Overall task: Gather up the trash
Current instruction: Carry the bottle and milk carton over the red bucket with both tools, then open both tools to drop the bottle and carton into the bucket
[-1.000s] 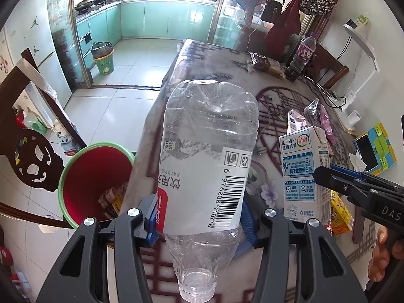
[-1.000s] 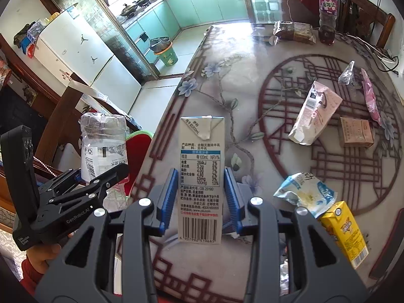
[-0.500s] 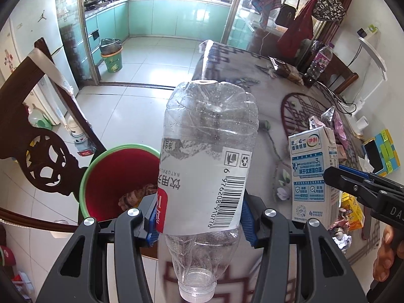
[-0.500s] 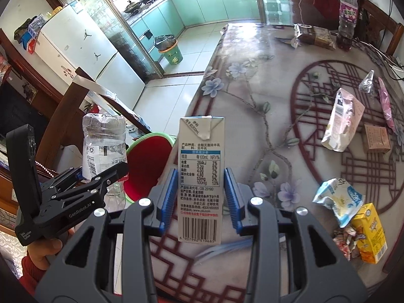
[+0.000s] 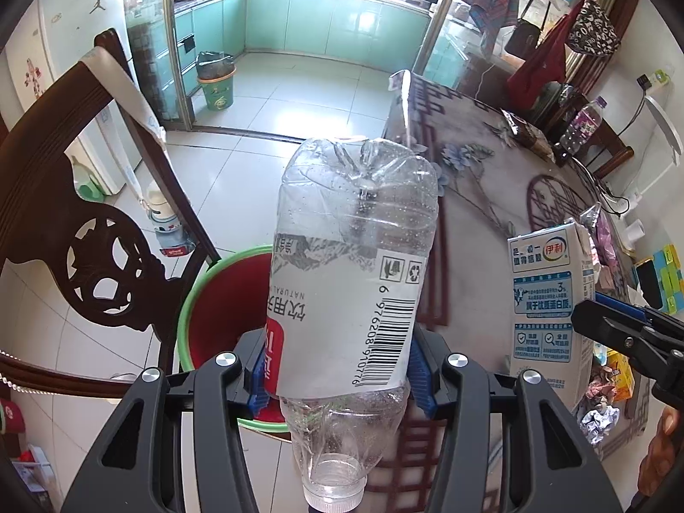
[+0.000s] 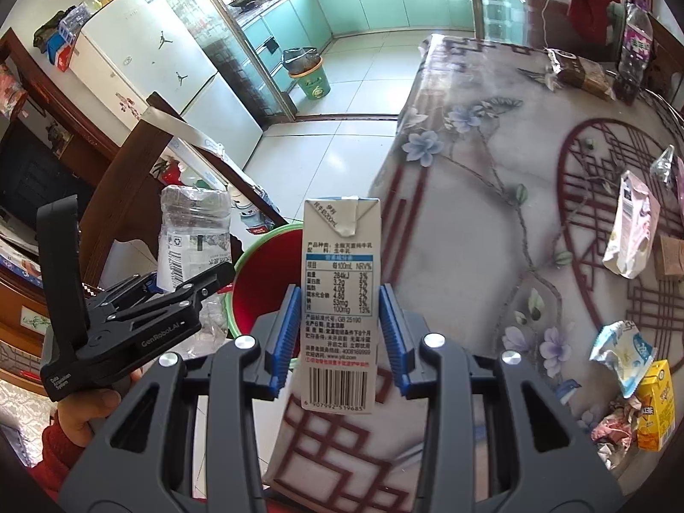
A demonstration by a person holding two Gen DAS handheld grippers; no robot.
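1. Trash in both claws: the left claw [image 5: 337, 367] clamps its blue pads on a clear plastic water bottle [image 5: 350, 273], held cap-down, base pointing away from the camera.
2. The bottle hangs over the red bin [image 5: 213, 299] with the green rim, which stands on the tiled floor just beside the tabletop [image 6: 491, 222] edge.
3. On the other side, the right claw [image 6: 337, 333] grips a white-and-blue milk carton [image 6: 340, 299] upright, pads pressed on its two narrow sides, barcode nearest the camera.
4. That carton sits to the right of the bin, over the tabletop's edge, with the bin's rim showing just behind its left side.
5. A hand [image 6: 85, 410] in a red sleeve holds the left claw's handle, left of the bin in the right wrist view.
6. More litter lies on the tabletop, well to the right of the bin: a pink-and-white pouch [image 6: 630, 231], a small brown box [image 6: 671, 256], a crushed blue-and-white pack [image 6: 622, 352], a yellow drink carton [image 6: 656, 404] and crumpled wrappers [image 6: 613, 425].
7. A dark carved wooden chair [image 5: 85, 213] stands just left of the bin.
8. Beyond the bin, through the doorway, a small green bin [image 5: 218, 87] sits on the kitchen floor.
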